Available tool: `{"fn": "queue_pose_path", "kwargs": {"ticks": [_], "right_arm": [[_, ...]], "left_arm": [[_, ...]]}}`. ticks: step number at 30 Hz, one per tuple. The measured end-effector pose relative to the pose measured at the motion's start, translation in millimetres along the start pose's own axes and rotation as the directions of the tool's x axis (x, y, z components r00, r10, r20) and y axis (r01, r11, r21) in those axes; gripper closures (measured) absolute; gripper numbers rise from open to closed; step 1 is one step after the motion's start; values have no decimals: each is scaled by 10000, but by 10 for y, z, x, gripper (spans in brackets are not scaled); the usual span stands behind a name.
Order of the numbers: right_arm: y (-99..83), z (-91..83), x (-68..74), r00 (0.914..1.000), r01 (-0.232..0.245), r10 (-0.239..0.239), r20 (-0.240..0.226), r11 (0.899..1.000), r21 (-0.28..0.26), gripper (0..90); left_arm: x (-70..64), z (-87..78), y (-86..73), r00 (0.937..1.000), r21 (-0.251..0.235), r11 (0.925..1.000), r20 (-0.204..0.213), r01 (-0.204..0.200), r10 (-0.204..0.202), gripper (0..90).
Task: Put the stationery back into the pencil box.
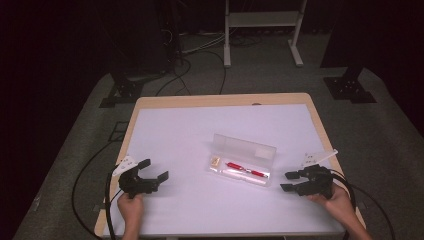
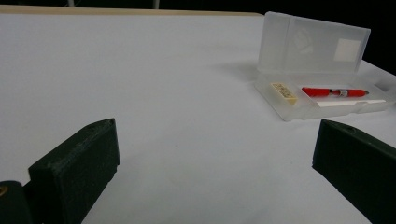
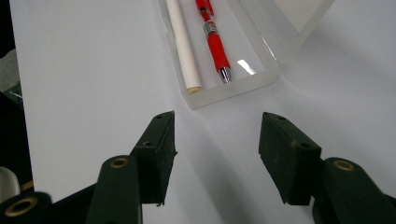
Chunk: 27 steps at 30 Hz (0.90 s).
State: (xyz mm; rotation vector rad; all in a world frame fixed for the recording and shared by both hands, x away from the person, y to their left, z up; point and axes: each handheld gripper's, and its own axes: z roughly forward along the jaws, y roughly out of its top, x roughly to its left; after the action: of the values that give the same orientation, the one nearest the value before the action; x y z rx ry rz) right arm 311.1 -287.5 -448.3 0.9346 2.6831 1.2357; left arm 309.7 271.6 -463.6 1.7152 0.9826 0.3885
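Two grippers, left [image 1: 156,171] & right [image 1: 289,181], gaping wide, empty; clumsy grab could skid the light pencil case [image 1: 242,165], spilling red pen [image 1: 246,170].

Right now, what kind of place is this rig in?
Probably a lab or recording studio, not a home: a lone white-topped table on grey carpet, dark surroundings, cables trailing across the floor, and black stand bases beside the table.

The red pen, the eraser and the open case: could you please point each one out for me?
Red pen [image 3: 216,44], right gripper view, on the middle of its barrel.
Eraser [image 2: 283,91], left gripper view, on its top face.
Case [image 1: 243,147], high view, on its raised lid.
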Motion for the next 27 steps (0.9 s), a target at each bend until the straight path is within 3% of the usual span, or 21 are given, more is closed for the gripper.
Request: {"fn": "queue_pose_path", "kwargs": {"ticks": [27], "right_arm": [[-275,-82,-34,9992,-395,395,62,9992,-18,436]], "left_arm": [[-1,2,0,10000,9,10000,-10,4,-4,0]]}}
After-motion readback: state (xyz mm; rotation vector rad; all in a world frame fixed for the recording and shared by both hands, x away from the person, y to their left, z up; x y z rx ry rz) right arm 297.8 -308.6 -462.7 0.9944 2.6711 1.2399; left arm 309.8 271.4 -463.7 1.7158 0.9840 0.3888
